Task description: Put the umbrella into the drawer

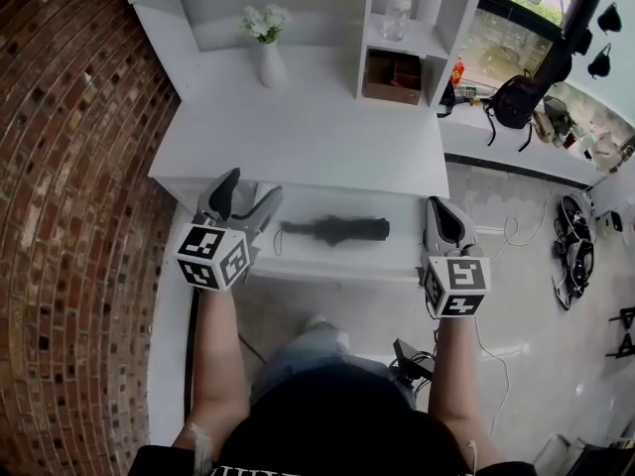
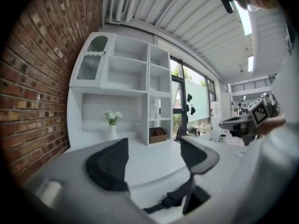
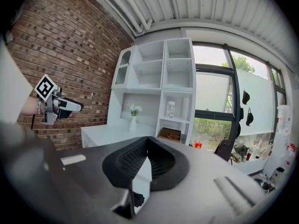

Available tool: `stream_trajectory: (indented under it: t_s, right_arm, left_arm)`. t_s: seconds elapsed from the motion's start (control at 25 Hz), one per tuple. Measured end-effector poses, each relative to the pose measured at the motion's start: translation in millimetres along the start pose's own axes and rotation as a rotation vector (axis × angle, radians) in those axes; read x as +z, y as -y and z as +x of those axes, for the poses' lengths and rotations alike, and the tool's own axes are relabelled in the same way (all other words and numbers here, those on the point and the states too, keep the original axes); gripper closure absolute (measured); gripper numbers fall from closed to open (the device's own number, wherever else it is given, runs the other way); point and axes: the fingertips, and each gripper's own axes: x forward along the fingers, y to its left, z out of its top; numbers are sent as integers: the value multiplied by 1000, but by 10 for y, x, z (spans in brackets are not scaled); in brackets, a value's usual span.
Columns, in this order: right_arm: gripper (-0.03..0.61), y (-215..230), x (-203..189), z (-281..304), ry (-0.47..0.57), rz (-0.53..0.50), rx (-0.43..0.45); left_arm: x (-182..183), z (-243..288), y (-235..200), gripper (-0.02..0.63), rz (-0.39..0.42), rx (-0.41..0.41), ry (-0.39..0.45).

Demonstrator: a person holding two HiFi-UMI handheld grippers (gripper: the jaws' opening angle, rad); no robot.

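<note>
Umbrella (image 1: 332,230) lengthwise, left-right, in drawer (image 1: 337,269)

in the left gripper view the left gripper (image 2: 154,146) is covering most of the umbrella (image 2: 174,200) with its own grey body, leaving only a dark strap-like piece showing low between the jaws, and the right gripper (image 2: 226,122) is blurring out near the right edge. in the right gripper view only a dark sliver is peeking through the gap under the closed jaws, too small to name. in the head view the person (image 1: 337,415) is hiding the floor below the drawer (image 1: 337,266), and the brown box (image 1: 392,75) is showing too small to tell its contents.
</note>
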Motion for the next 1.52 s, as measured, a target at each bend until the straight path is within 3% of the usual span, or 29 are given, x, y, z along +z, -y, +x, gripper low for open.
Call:
stream_trajectory:
  t_s: [0.12, 0.36, 0.96, 1.52]
  right_arm:
    - [575, -74, 113, 5, 14, -28, 1]
    - [575, -136, 423, -3, 60, -119, -6]
    - [575, -109, 1124, -121, 249, -160, -82]
    - [575, -58, 1220, -169, 255, -175, -136]
  left_arm:
    - [148, -110, -106, 352, 6, 33, 60]
    - [569, -236, -205, 614, 106, 102, 242]
    - [1075, -82, -99, 617, 250, 42, 334]
    - [1186, 79, 7, 617, 327, -2, 354]
